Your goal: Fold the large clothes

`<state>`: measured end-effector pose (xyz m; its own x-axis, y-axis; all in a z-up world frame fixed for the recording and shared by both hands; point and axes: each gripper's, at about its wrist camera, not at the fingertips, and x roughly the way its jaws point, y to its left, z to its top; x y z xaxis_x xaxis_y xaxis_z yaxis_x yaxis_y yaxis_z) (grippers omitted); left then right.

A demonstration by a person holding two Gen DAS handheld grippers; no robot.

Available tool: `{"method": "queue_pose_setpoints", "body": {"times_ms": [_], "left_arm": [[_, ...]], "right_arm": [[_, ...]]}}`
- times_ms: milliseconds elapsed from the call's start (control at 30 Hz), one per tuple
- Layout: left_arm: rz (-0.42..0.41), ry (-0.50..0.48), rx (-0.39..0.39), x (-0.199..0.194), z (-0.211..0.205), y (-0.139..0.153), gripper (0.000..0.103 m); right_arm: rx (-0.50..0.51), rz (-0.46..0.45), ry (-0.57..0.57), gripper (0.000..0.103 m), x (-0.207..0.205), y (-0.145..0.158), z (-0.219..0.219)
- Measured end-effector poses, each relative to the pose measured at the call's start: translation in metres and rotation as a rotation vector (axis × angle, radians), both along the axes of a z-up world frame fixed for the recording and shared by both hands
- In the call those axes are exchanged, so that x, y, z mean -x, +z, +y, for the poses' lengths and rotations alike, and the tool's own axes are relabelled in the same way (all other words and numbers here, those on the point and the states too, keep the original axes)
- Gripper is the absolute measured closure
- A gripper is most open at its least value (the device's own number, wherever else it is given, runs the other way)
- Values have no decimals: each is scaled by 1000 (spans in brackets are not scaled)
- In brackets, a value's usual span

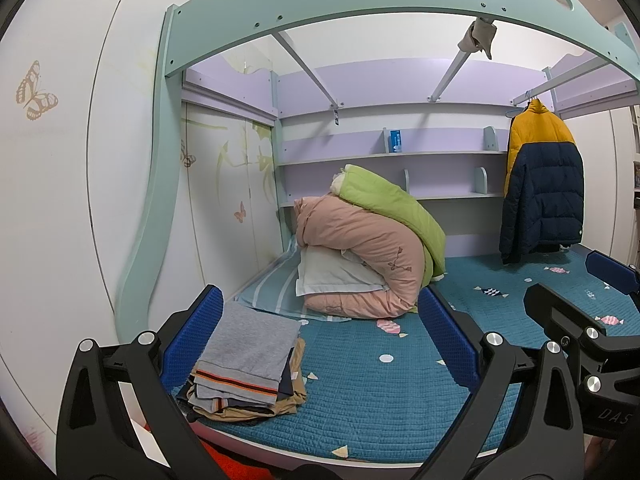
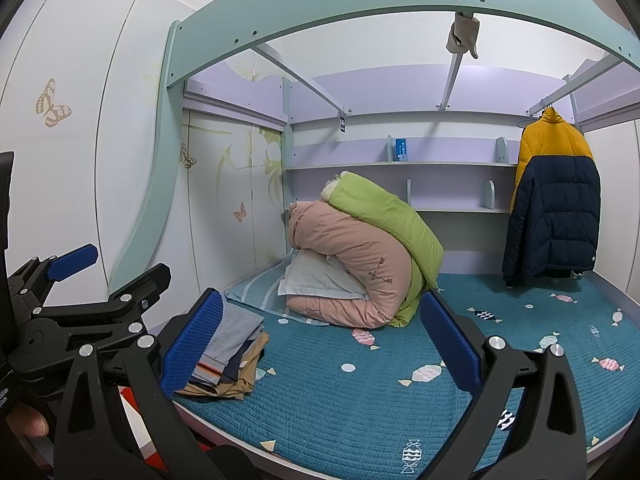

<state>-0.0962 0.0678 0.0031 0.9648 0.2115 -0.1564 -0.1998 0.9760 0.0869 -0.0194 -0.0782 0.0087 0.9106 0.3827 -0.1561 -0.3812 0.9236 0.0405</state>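
A stack of folded clothes (image 1: 248, 364), grey on top and tan at the bottom, lies near the front left edge of the bed; it also shows in the right wrist view (image 2: 230, 356). A yellow and navy puffer jacket (image 1: 540, 184) hangs on a rail at the back right and shows in the right wrist view (image 2: 554, 196). My left gripper (image 1: 324, 340) is open and empty above the bed's front edge. My right gripper (image 2: 320, 344) is open and empty beside it. The right gripper shows in the left view (image 1: 580, 320), the left gripper in the right view (image 2: 80, 288).
A teal quilted bedspread (image 1: 380, 392) covers the bed. Rolled pink and green duvets (image 1: 372, 248) with a pillow sit at the back middle. Purple shelves (image 1: 392, 160) line the far wall. A white wardrobe (image 1: 60, 180) stands at left. A mint bunk frame (image 1: 360, 4) arches overhead.
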Motion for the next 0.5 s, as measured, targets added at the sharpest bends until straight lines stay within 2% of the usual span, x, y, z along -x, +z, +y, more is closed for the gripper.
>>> {"method": "queue_pose_setpoints", "body": {"times_ms": [500], "left_arm": [[1, 0, 0, -1, 3, -1, 5]], "right_arm": [[-4, 6, 4, 8, -1, -1, 3]]}}
